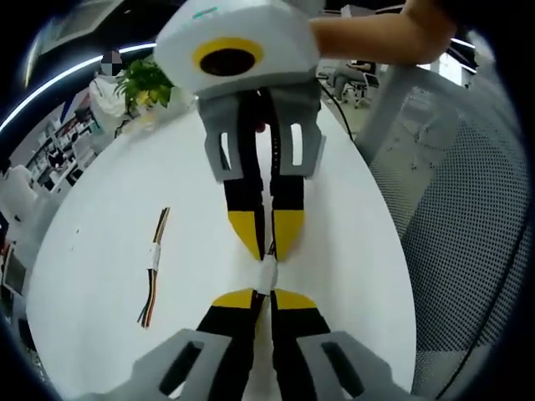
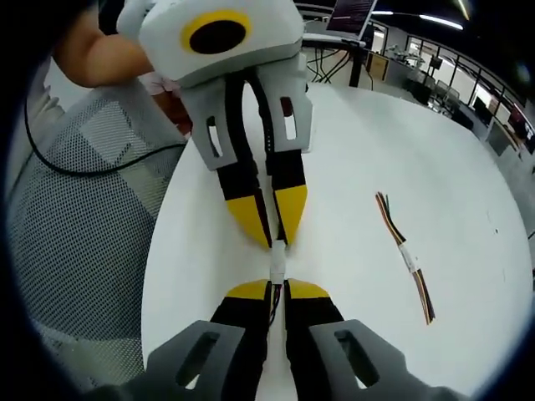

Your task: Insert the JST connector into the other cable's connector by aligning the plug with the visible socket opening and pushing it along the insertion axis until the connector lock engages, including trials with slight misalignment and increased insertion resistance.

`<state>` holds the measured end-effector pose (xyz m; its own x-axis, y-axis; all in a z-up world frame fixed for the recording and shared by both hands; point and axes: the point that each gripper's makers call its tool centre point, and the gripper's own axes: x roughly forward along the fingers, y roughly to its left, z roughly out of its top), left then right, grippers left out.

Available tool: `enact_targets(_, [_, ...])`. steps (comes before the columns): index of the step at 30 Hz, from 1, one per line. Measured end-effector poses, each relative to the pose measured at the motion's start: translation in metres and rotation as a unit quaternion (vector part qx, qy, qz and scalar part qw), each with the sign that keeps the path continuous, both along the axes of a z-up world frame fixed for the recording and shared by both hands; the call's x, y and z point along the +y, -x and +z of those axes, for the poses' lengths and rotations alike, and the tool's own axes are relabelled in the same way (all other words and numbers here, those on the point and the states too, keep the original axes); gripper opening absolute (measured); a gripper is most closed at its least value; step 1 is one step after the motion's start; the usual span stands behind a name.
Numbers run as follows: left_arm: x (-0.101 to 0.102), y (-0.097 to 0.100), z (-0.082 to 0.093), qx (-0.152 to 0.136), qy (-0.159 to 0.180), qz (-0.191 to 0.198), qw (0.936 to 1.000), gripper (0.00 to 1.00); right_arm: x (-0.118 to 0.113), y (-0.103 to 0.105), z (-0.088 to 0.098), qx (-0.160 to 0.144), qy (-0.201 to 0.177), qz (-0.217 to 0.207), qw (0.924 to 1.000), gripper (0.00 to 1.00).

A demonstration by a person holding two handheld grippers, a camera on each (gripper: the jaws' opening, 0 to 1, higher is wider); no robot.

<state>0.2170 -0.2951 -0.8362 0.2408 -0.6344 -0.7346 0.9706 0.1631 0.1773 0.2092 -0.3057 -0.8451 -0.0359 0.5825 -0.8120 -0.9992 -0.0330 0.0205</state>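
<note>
A small white JST connector pair (image 1: 266, 274) sits between two sets of yellow-tipped jaws that face each other just above the white table. My left gripper (image 1: 264, 294) rises from the bottom of the left gripper view, shut on the thin wires behind one connector half. My right gripper (image 1: 269, 246) comes down from above, shut on the wires of the other half. In the right gripper view the connector (image 2: 277, 261) lies between my right gripper (image 2: 278, 286) below and my left gripper (image 2: 274, 236) above. I cannot tell whether the two halves are fully mated.
A spare cable (image 1: 155, 267) with coloured wires and a white label lies loose on the round white table (image 1: 100, 217); it also shows as the spare cable (image 2: 407, 257). A mesh chair (image 1: 468, 234) stands by the table edge, with a green plant (image 1: 146, 82) at the far side. A person's arm (image 1: 376, 38) holds the right gripper.
</note>
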Motion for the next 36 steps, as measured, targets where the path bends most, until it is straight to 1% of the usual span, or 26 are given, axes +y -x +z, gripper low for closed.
enact_targets(1, [0.000,0.000,0.000,0.000,0.001,0.002,1.0000,0.00,0.000,-0.001,0.001,0.001,-0.002,-0.001,1.0000,0.03])
enact_targets(3, [-0.001,-0.001,0.000,0.007,0.011,0.006,0.9999,0.00,0.002,0.001,0.003,0.011,-0.013,-0.006,0.9998,0.03])
enact_targets(4, [-0.001,0.000,0.001,0.008,0.015,0.004,0.9999,0.00,0.007,-0.002,0.008,0.010,-0.035,-0.012,0.9993,0.03])
enact_targets(5, [-0.003,0.000,0.001,0.007,0.018,0.005,0.9998,0.00,0.006,-0.001,0.009,0.015,-0.031,-0.012,0.9993,0.03])
enact_targets(6, [-0.004,0.003,0.001,0.010,0.018,-0.005,0.9998,0.00,0.004,-0.003,0.008,0.009,-0.026,-0.016,0.9995,0.03])
enact_targets(7, [-0.008,-0.001,0.007,0.007,0.041,0.008,0.9991,0.00,0.005,-0.004,0.008,0.007,-0.027,-0.015,0.9995,0.03])
enact_targets(8, [-0.008,-0.001,0.008,0.010,0.041,0.007,0.9991,0.00,0.007,-0.004,0.008,0.008,-0.031,-0.015,0.9994,0.03])
enact_targets(9, [-0.008,-0.004,0.010,-0.003,0.042,0.007,0.9991,0.00,0.007,-0.004,0.008,0.009,-0.031,-0.014,0.9994,0.03])
enact_targets(12, [-0.005,-0.005,0.010,-0.006,0.042,0.009,0.9991,0.00,0.006,-0.003,0.006,0.007,-0.030,-0.014,0.9994,0.03])
enact_targets(13, [-0.002,-0.004,0.007,-0.001,0.037,0.014,0.9992,0.04,0.005,-0.003,0.005,0.009,-0.030,-0.015,0.9994,0.03])
enact_targets(14, [-0.001,-0.003,0.005,0.002,0.035,0.015,0.9993,0.12,0.004,-0.003,0.005,0.009,-0.032,-0.016,0.9993,0.03])
enact_targets(15, [0.003,-0.002,0.000,0.008,0.026,0.017,0.9995,0.18,0.003,-0.003,0.007,0.016,-0.040,-0.021,0.9989,0.03])
enact_targets(16, [0.005,-0.002,-0.002,0.005,0.023,0.017,0.9996,0.18,0.003,-0.003,0.010,0.020,-0.047,-0.022,0.9985,0.03])
enact_targets(18, [0.010,-0.003,-0.003,0.006,0.020,0.020,0.9996,0.18,0.003,-0.003,0.016,0.029,-0.065,-0.027,0.9971,0.03])
enact_targets(19, [0.010,-0.003,-0.002,0.009,0.025,0.023,0.9994,0.18,0.004,-0.002,0.021,0.037,-0.080,-0.032,0.9956,0.03])
enact_targets(21, [0.009,-0.004,0.006,0.012,0.046,0.028,0.9985,0.16,0.003,0.000,0.027,0.051,-0.099,-0.034,0.9933,0.03])
enact_targets(22, [0.007,-0.005,0.011,0.007,0.059,0.029,0.9978,0.15,0.003,0.001,0.029,0.057,-0.103,-0.033,0.9925,0.03])
enact_targets(23, [0.007,-0.006,0.014,0.005,0.065,0.031,0.9974,0.14,0.002,0.002,0.031,0.060,-0.109,-0.032,0.9916,0.03])
enact_targets(25, [0.006,-0.003,0.020,0.009,0.081,0.026,0.9963,0.10,0.001,0.004,0.033,0.064,-0.119,-0.030,0.9904,0.03])
enact_targets(26, [0.005,-0.002,0.023,0.015,0.092,0.025,0.9954,0.09,0.000,0.004,0.034,0.066,-0.124,-0.029,0.9897,0.03])
enact_targets(29, [0.005,0.001,0.027,0.024,0.107,0.028,0.9936,0.04,0.000,0.005,0.037,0.073,-0.139,-0.032,0.9871,0.03])
enact_targets(36, [0.003,0.003,0.033,0.029,0.122,0.027,0.9918,0.02,-0.001,0.004,0.042,0.073,-0.154,-0.030,0.9849,0.03])
